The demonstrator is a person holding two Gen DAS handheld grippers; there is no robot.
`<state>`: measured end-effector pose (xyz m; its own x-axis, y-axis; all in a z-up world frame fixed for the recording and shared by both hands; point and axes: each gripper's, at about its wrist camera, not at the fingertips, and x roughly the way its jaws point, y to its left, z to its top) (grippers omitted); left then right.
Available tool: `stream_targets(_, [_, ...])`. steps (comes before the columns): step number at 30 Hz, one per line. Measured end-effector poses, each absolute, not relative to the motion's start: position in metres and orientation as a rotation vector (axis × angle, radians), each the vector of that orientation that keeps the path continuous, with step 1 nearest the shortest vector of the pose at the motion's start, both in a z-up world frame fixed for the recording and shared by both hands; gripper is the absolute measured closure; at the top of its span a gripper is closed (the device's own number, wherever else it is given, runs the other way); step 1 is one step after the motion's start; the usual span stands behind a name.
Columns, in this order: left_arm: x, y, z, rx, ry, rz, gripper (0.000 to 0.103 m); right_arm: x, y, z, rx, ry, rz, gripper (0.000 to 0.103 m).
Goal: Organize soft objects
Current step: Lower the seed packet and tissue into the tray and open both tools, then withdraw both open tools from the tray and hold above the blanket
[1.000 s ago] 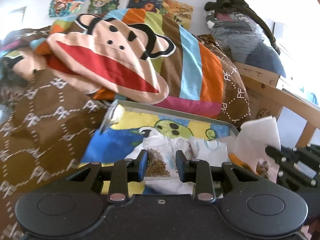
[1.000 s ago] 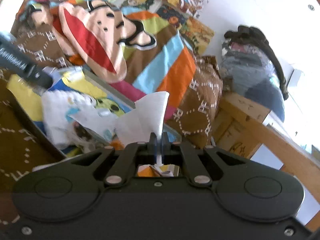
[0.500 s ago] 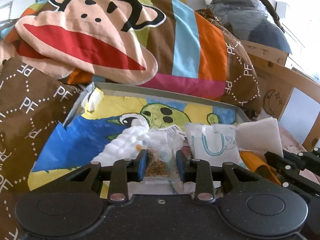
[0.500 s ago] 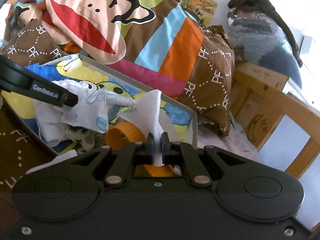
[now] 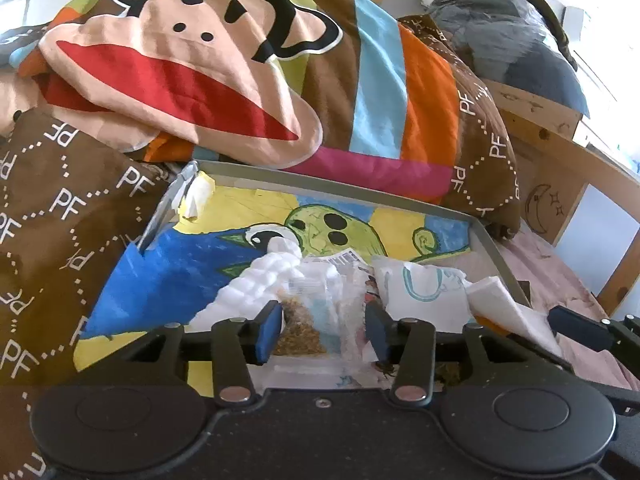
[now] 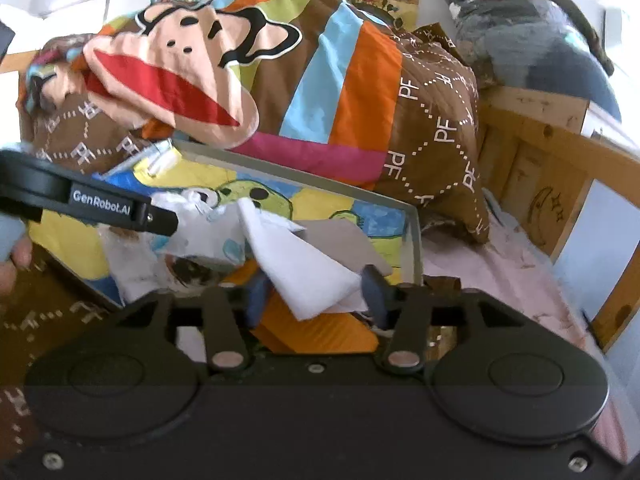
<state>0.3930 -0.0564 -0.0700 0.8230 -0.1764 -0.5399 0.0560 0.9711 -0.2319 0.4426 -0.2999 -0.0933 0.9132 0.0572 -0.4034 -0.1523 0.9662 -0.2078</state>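
A shallow grey metal tray (image 5: 496, 248) lined with a yellow, blue and green cartoon picture lay on the bed, pressed against a bunched quilt (image 5: 384, 92) with coloured stripes and a monkey face. Several soft things were heaped at the tray's near end.

The left gripper (image 5: 322, 330) reached over that end with its jaws part-way apart; they had just been opening. Between them, not pressed by either pad, lay a clear plastic pouch (image 5: 308, 320) holding brown dried bits, resting on the tray lining. Just left of it sat a white knobbly fleece cloth (image 5: 260, 280), and to its right a white fabric piece with a light blue printed outline (image 5: 420, 286).

The right gripper (image 6: 316, 294) hovered at the tray's right near corner, its jaws likewise part-way apart after having just been opening. A folded white tissue (image 6: 304, 268) lay loose between them, draped over an orange ribbed piece (image 6: 312, 328) underneath; neither pad squeezed it. In the left wrist view the same tissue showed by the tray's right rim.

A pale wooden bed frame (image 6: 560, 168) ran along the right, with a pile of grey and dark clothing (image 6: 532, 40) on top of it.
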Motion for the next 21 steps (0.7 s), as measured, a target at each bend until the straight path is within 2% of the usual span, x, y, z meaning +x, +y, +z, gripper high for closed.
stream_targets(4, [0.390, -0.054, -0.064, -0.213, 0.593, -0.120, 0.048, 0.442, -0.302, -0.088, -0.197, 0.418, 0.136, 0.046])
stream_targets(9, [0.387, -0.052, -0.055, -0.209, 0.581, -0.118, 0.045, 0.436, -0.301, -0.084, -0.177, 0.412, 0.158, 0.040])
stream_targets(13, [0.381, -0.048, -0.047, -0.209, 0.561, -0.109, 0.041, 0.429, -0.300, -0.079, -0.174, 0.389, 0.162, 0.025])
stream_targets(16, [0.373, -0.042, -0.040, -0.221, 0.539, -0.096, 0.039, 0.423, -0.300, -0.073, -0.165, 0.370, 0.166, 0.019])
stream_targets(17, [0.369, -0.041, -0.037, -0.224, 0.524, -0.089, 0.036, 0.421, -0.301, -0.070, -0.157, 0.362, 0.165, 0.018])
stream_targets(19, [0.360, -0.038, -0.031, -0.228, 0.491, -0.073, 0.030, 0.413, -0.303, -0.064, -0.135, 0.347, 0.159, 0.006])
stream_targets(21, [0.350, -0.034, -0.025, -0.230, 0.456, -0.061, 0.025, 0.402, -0.307, -0.057, -0.103, 0.328, 0.149, 0.001])
